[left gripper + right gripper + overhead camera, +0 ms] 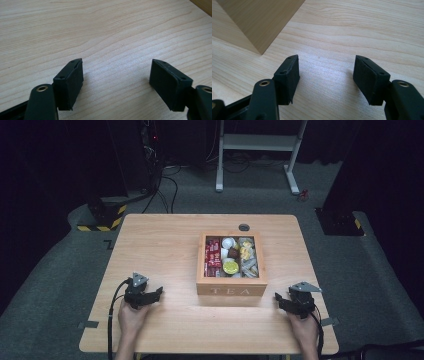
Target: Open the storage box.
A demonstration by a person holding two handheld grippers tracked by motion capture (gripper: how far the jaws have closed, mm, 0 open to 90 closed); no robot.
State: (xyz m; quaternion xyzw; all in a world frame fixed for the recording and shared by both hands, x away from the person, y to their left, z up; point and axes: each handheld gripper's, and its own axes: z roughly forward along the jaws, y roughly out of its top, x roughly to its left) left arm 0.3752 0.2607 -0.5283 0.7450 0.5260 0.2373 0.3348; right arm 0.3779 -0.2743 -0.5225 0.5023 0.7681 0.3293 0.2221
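Note:
A wooden box marked TEA (pixel 231 290) stands in the middle of the light wood table (pixel 160 240), lid off, with red sachets, small white cups, a yellow cup and clear packets inside. My left gripper (pixel 159 293) rests near the front left of the table, a hand behind it. Its jaws stand wide apart over bare wood (pixel 116 72), nothing between them. My right gripper (pixel 276 299) lies at the front right, just right of the box. It is open too (pixel 327 67), with a corner of the box (pixel 262 22) ahead to its left.
A round dark grommet (pixel 244 227) sits in the table behind the box. On the floor beyond are a white desk frame (pixel 260 150), cables and a black-and-yellow block (pixel 102 217). Grey tape tabs mark the table's front edges.

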